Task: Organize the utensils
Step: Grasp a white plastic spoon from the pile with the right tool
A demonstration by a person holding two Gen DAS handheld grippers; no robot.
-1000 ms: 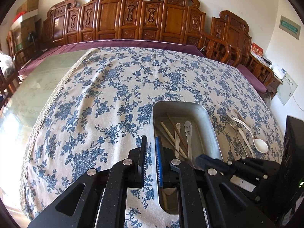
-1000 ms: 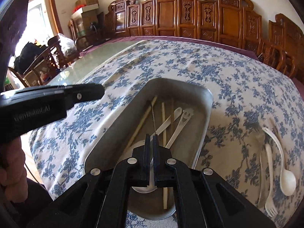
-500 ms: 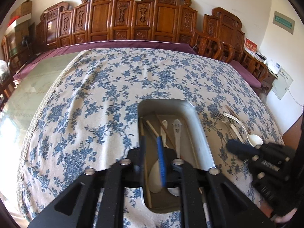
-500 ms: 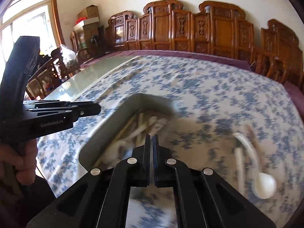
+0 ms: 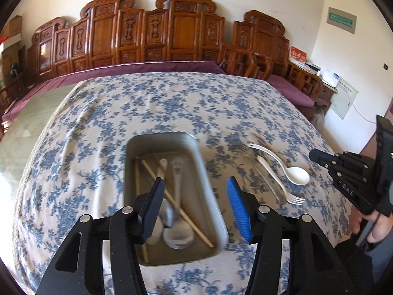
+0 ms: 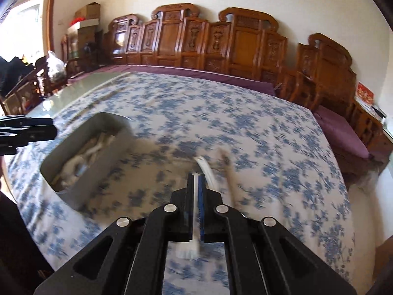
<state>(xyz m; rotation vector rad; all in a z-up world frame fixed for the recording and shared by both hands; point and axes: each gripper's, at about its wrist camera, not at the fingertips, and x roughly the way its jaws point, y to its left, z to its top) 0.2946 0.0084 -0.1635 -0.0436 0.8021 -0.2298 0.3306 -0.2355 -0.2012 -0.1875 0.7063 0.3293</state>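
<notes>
A metal tray point(image 5: 162, 136) on the floral cloth holds chopsticks point(image 5: 172, 194) and several spoons. Over its near end hangs my left gripper point(image 5: 194, 184), its jaws opening, with nothing gripped between them. To the right of the tray a white spoon point(image 5: 298, 175), a fork point(image 5: 292, 199) and more chopsticks point(image 5: 260, 139) lie loose on the cloth. My right gripper point(image 6: 195, 179) hovers above these blurred loose pieces point(image 6: 205, 169). Its jaws are opening and stand a narrow slit apart, holding nothing. It shows at the right point(image 5: 316, 157), held by a hand.
The tray point(image 6: 103, 172) sits left of the right gripper, with the left gripper point(image 6: 46, 129) at the far left edge. Carved wooden chairs point(image 5: 172, 32) line the table's far side. Bare glass tabletop point(image 5: 29, 123) lies to the left, and a cabinet stands at the right wall.
My left gripper went from shut to wide open and shifted over the tray's near end. The right gripper swung right, from above the tray to above the loose utensils, and parted slightly.
</notes>
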